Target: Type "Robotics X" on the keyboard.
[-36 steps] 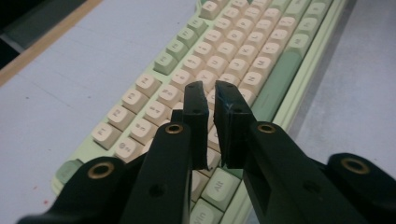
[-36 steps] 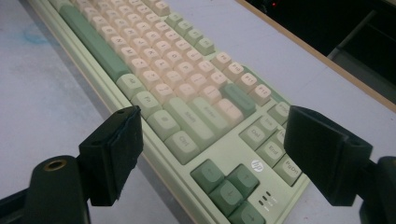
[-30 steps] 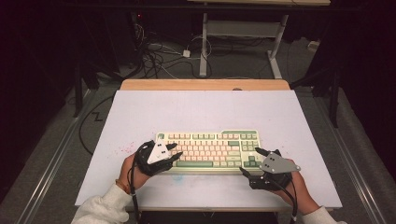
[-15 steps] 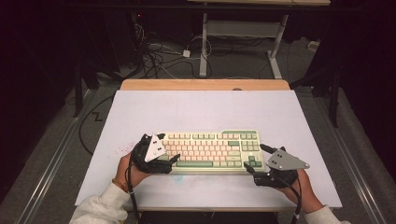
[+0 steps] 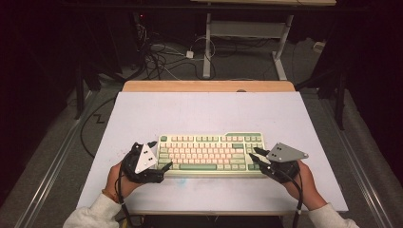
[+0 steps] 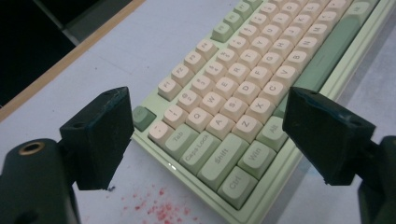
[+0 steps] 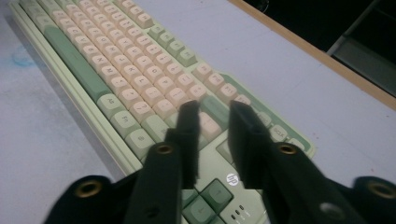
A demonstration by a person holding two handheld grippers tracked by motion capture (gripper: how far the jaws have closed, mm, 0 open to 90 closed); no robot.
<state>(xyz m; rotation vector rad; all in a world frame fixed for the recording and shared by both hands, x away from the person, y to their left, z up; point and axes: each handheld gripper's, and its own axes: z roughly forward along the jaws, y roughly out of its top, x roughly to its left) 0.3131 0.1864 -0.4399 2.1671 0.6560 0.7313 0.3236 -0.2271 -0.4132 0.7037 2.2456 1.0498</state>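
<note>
A green-and-cream keyboard (image 5: 211, 152) lies flat on the pale grey table (image 5: 204, 114), between the two claws and lengthwise from one to the other.

The left gripper (image 5: 161, 155) sits at the keyboard's left end, jaws spread wide after just opening. In the left gripper view the keyboard's lower-left corner (image 6: 233, 186) — Ctrl, Shift, Caps Lock, Tab — lies in the gap between the two black pads (image 6: 100, 133), beyond and below their tips, and neither pad touches it. Just under the near pad, on the table, is a scatter of red specks (image 6: 159, 210).

The right gripper (image 5: 254, 155) hovers over the keyboard's right end. Its jaws have just been closing and now stand narrow, with a slim gap left between them; nothing is pinched. In the right gripper view the fingers (image 7: 189, 135) point over the keys right of the main block, with the dark green arrow keys (image 7: 205, 198) directly beneath them, nearer the claw's body. Whether the tips touch a keycap cannot be told.

Both hands (image 5: 309, 183) grip the tools from the table's near edge.
</note>
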